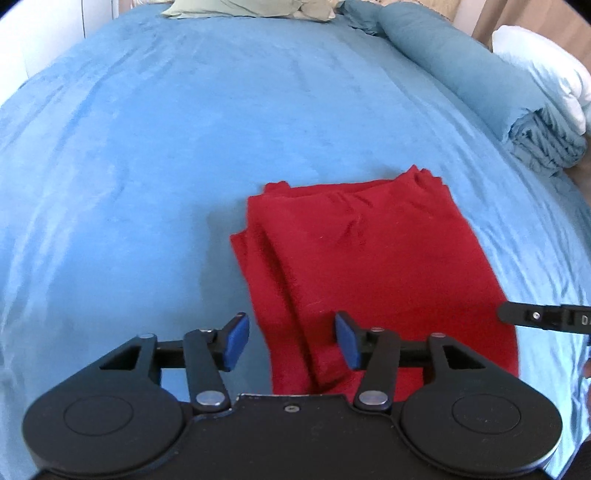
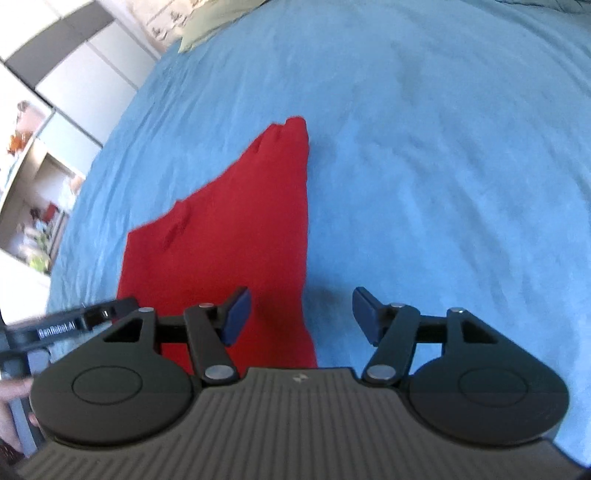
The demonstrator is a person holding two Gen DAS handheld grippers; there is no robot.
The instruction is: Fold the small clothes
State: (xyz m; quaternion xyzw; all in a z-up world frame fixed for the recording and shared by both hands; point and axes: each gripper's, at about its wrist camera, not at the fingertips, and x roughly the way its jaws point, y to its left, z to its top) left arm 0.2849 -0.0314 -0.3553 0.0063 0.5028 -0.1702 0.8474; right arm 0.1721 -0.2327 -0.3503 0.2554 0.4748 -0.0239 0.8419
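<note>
A red garment (image 1: 373,258) lies folded in layers on the blue bed cover (image 1: 147,166). My left gripper (image 1: 291,339) is open and empty, hovering over the garment's near left edge, with one blue pad over the cover and the other over the cloth. In the right wrist view the garment (image 2: 229,229) stretches away to the left of centre. My right gripper (image 2: 301,317) is open and empty, straddling the garment's near right edge. Part of the right gripper shows at the right edge of the left wrist view (image 1: 546,315).
A rolled blue duvet (image 1: 480,81) and a white pillow (image 1: 546,70) lie at the bed's far right. A pale green pillow (image 1: 236,7) lies at the far end. Shelves and cupboards (image 2: 37,184) stand to the left of the bed.
</note>
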